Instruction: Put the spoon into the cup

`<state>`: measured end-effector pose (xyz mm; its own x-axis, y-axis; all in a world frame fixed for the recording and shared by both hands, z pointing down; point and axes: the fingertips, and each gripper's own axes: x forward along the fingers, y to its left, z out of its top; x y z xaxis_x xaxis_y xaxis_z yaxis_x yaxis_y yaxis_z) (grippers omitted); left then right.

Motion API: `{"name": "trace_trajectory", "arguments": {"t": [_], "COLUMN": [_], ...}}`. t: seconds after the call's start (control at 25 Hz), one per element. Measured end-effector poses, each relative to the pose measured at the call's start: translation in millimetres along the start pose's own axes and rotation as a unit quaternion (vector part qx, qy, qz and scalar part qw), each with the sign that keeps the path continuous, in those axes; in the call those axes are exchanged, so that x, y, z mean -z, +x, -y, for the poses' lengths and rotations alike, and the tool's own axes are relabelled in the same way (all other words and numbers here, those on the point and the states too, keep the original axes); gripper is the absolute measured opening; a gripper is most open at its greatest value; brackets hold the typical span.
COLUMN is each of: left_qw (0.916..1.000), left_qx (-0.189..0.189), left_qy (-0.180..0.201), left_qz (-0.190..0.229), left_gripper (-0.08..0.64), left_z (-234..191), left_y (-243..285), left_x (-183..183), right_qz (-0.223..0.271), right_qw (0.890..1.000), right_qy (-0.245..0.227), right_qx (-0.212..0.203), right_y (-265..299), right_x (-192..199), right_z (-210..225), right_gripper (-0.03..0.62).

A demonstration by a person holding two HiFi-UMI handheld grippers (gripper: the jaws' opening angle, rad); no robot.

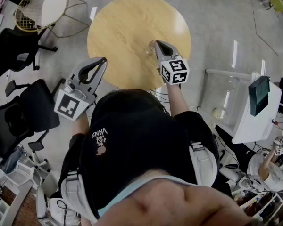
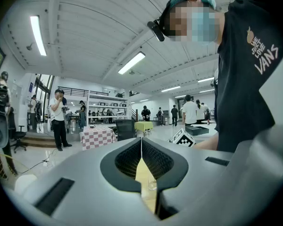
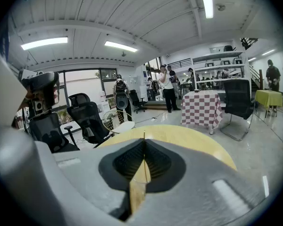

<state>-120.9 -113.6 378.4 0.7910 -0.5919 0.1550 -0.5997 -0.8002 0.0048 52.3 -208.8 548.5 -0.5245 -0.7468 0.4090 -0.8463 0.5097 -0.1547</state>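
A round wooden desk point(image 1: 137, 32) stands on a smooth grey floor point(image 1: 217, 22). Just beyond the desk, off to its left, sits a wire-frame chair point(image 1: 41, 8) with a pale seat. Black office chairs point(image 1: 30, 109) cluster on the desk's left side. Well away from the desk stands a table point(image 3: 203, 108) under a red-and-white chequered cloth, with white shelving point(image 2: 106, 102) behind it. Above the desk, long strip lights point(image 2: 131, 62) run along a white ribbed ceiling point(image 2: 89, 27). Large windows point(image 3: 85, 84) lie past the office chairs.
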Motion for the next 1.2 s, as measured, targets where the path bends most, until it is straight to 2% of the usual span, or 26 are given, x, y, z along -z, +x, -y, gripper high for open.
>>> {"name": "trace_trajectory", "arguments": {"t": [1.2], "left_qw": [1.0000], "left_qx": [-0.001], "left_qy": [-0.002], "left_qz": [0.004], "left_gripper": [-0.001], "left_z": [-3], "left_y": [-3], "left_x": [2], "right_qz": [-0.011], "right_qw": [1.000], "right_qy": [-0.019], "right_qx": [0.018], "right_y": [7], "right_x": [13], "right_z": [-2], "right_gripper": [0.000]}}
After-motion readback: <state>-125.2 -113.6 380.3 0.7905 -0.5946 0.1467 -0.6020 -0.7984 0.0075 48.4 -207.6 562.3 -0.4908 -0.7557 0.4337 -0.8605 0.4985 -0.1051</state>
